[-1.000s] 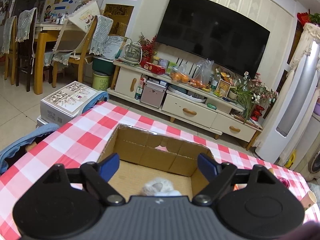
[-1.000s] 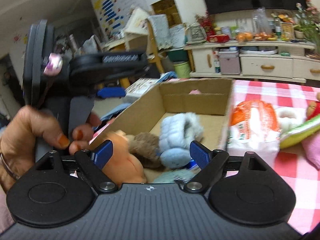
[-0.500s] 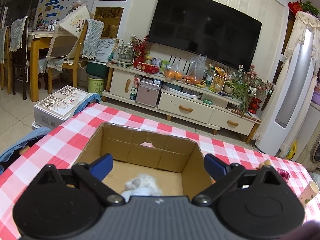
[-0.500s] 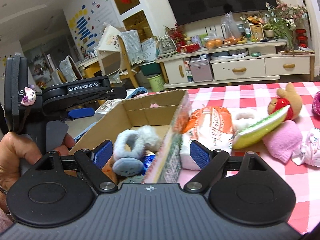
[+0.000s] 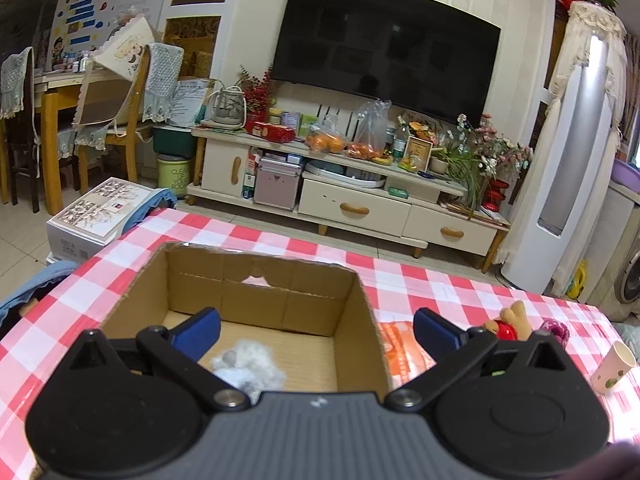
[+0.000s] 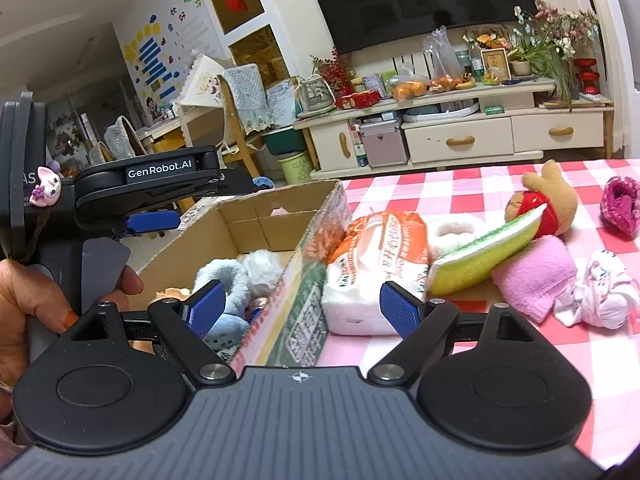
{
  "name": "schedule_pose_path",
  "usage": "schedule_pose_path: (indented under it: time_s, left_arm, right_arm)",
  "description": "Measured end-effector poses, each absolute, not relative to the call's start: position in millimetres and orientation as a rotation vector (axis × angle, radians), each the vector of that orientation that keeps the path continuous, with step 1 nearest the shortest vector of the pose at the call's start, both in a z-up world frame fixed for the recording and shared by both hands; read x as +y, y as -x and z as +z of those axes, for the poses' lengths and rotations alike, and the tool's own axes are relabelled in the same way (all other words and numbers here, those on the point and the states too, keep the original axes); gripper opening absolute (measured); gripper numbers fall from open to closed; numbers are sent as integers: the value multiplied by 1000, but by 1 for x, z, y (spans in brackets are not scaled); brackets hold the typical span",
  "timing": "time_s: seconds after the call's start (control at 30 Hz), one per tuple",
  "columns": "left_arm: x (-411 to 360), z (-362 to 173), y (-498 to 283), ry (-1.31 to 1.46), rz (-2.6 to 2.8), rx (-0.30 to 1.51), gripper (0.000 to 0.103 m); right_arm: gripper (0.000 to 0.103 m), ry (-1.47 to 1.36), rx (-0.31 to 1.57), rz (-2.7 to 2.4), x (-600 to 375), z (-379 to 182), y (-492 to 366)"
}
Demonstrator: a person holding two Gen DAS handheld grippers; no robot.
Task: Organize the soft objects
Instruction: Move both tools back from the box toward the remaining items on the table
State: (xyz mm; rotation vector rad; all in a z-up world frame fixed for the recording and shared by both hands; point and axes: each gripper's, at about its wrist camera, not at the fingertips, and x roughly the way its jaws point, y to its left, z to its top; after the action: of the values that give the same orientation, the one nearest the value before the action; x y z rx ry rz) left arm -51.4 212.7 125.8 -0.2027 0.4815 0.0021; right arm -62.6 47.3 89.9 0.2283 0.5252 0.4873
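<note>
An open cardboard box [image 5: 260, 280] stands on the red-checked table, with a white fluffy toy [image 5: 248, 364] lying in it. Above the box's near end my left gripper [image 5: 316, 330] hangs, its jaws opening with nothing between them. My right gripper [image 6: 302, 308] is open and empty over the box's right wall [image 6: 304, 288]. Pale blue fluffy slippers [image 6: 228, 280] lie inside the box. To its right sit an orange-white tissue pack [image 6: 376, 264], a green slice-shaped plush [image 6: 484, 252], a pink cloth [image 6: 536, 276], a bear plush [image 6: 548, 196] and a white fluffy slipper [image 6: 452, 228].
A paper cup [image 5: 614, 366] stands at the table's right edge. A magenta knit item [image 6: 622, 204] and a white patterned cloth [image 6: 604, 292] lie far right. A person's hand [image 6: 24, 304] grips the left tool's handle. A TV cabinet [image 5: 360, 208] stands beyond the table.
My left gripper's jaws have spread wider and it has drawn back from the box. The right gripper has swung right, from over the box interior to its right wall.
</note>
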Motion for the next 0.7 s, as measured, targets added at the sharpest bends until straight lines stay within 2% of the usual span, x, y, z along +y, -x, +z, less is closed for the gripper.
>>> schedule_pose_path:
  time_s: [0.7]
  left_arm:
    - [153,122,53,86,-111,472,102]
  right_arm:
    - [103,-271,514,391,7,85,70]
